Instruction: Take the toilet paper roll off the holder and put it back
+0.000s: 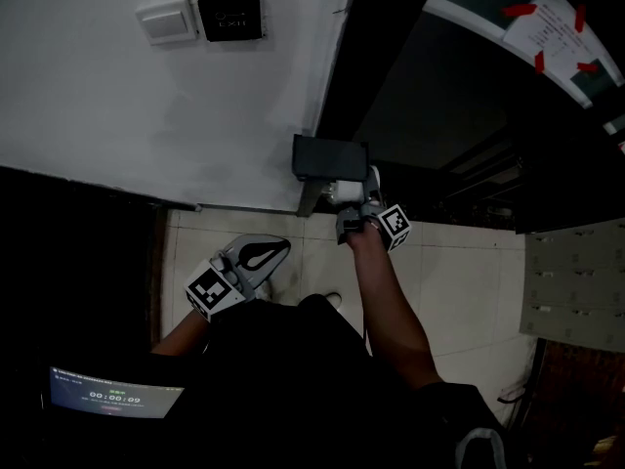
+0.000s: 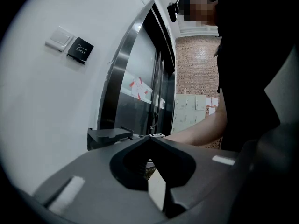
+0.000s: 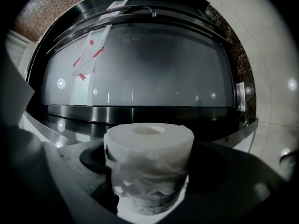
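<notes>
Your right tongs are clenched on the toilet paper roll. In the right gripper view the roll stands upright between the two jaws, core hole up. Its outer sheets are crumpled and loose, and both jaws bear against its sides. In the head view the roll sits at the tips of the right tongs, just below the front edge of the black holder at the wall corner. Whether roll and holder touch cannot be told. Beyond the right tongs stands a dark glass door. A notice is fixed to it with red tape, up and to the left of the jaws.

Your left tongs are closed on nothing, jaw tips meeting. They hang to the left of the right tongs, apart from the roll, alongside the white wall. The holder lies just beyond their tips, slightly left. A switch plate and an exit button sit side by side on that wall, above and left of the left tongs.
</notes>
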### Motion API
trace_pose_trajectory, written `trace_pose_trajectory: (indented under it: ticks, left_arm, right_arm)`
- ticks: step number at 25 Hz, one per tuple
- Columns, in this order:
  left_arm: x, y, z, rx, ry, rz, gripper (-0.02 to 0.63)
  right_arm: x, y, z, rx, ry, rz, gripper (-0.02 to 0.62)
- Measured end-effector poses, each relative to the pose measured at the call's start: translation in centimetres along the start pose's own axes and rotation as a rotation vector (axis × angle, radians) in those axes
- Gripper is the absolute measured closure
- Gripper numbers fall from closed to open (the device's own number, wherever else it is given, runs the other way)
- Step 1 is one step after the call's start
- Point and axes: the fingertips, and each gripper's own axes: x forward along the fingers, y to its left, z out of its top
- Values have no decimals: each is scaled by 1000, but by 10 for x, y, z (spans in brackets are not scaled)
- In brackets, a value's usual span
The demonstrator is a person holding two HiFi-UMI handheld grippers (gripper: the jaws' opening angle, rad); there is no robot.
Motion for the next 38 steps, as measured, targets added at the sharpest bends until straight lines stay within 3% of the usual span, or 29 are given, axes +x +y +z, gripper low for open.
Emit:
trace_pose_trajectory:
  ticks: [6,22,31,38]
  left_arm:
    - [-6,3,-6,35,-3,-2,601]
    - [-19,15,-4,8,2,5,601]
    - [-17,16,-7,13,3,-9,601]
    - [-10,14,-6,-1,2,-19,601]
  right_arm:
    - [2,2,-21,-2,11,-8,137]
    - [12,4,-82,9,-17,9,137]
    - [8,8,-86,-22,20,73,133]
    - [-11,-2,-86,-40,44,51,133]
